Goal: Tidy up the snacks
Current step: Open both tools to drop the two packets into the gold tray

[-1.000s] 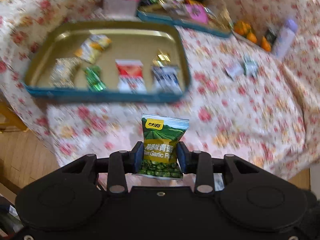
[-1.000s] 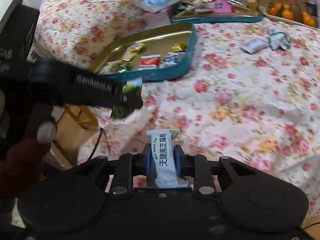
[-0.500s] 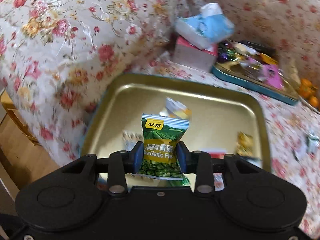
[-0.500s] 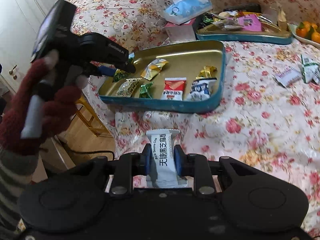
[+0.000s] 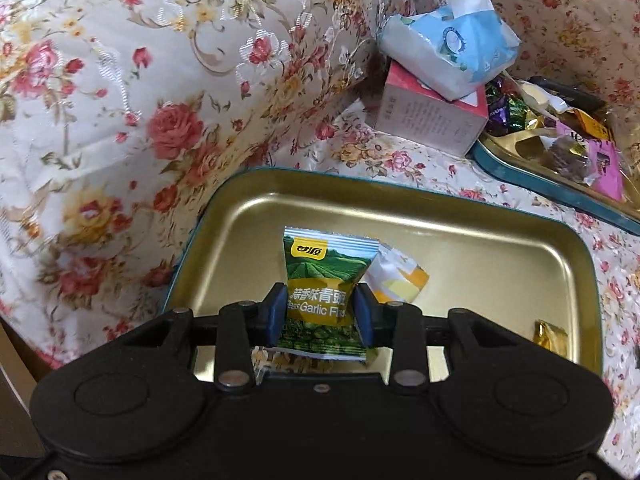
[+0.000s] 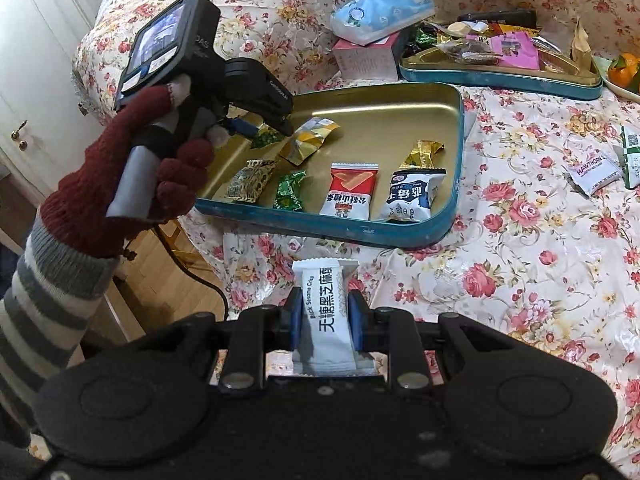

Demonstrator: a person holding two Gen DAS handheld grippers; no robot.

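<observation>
1. My left gripper pinches the green pea packet, poised over the far left of the gold tray, above a yellow packet.
2. My right gripper pinches the white sesame bar, short of the tray's near rim.
3. Done, I judge: six snacks lie in the tray, among them a red packet and a blue packet.
4. Left: release both held snacks, then fetch the two packets on the cloth far right. The second tray beyond looks heaped and unsorted.
</observation>
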